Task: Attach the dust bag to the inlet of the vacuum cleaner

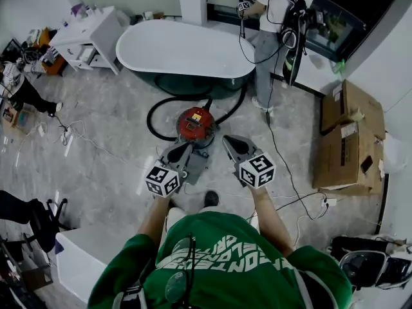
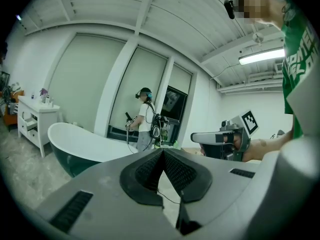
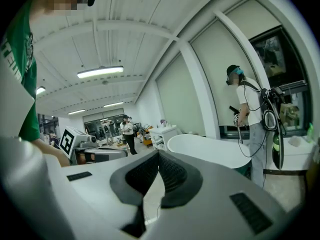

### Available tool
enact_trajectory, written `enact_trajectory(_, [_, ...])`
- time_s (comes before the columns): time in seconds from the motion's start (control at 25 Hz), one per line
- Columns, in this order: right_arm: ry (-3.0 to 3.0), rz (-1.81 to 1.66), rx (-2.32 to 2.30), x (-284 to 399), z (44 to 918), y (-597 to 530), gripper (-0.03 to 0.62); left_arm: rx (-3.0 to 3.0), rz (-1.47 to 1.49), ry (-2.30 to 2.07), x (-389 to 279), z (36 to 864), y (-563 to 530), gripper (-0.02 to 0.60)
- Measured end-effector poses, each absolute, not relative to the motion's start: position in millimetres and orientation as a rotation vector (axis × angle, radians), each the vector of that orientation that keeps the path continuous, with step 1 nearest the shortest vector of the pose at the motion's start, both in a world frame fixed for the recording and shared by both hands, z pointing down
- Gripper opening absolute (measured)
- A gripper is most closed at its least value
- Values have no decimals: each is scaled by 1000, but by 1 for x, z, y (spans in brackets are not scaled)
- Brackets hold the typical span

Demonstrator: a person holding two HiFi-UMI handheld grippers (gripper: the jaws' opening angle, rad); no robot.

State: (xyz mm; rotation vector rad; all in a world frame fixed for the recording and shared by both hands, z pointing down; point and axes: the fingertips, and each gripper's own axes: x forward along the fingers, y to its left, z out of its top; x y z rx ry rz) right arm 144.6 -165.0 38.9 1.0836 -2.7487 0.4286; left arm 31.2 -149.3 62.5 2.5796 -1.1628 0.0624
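Observation:
The red vacuum cleaner [image 1: 195, 122] stands on the floor ahead of me, its black hose [image 1: 151, 118] looping to the left. No dust bag shows in any view. My left gripper [image 1: 185, 148] hangs just below and left of the vacuum, and my right gripper [image 1: 229, 140] hangs just to its right. Both are held above the floor, jaws closed tip to tip on nothing. In the left gripper view the pads of the left gripper [image 2: 162, 151] meet, and the right gripper [image 2: 197, 137] shows beside it. The right gripper view shows the right gripper [image 3: 158, 154] shut as well.
A white bathtub [image 1: 187, 50] stands behind the vacuum, with a white cabinet [image 1: 90, 34] at the back left. Another person [image 1: 273, 18] stands at the back right. Cardboard boxes [image 1: 347, 140] sit at the right. Cables [image 1: 283, 166] trail across the floor. An office chair [image 1: 38, 221] is at the left.

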Motion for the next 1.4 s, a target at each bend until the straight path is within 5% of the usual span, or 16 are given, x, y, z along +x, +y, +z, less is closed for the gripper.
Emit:
enact_trajectory(0.56, [-2661,437,1272,154,43,-150,9,2663,49,-937,54,64,-153,3])
enact_trajectory(1.4, [-2549,454,1417,71,49,-122,9,2701,53,-719,-15,65,-141,5])
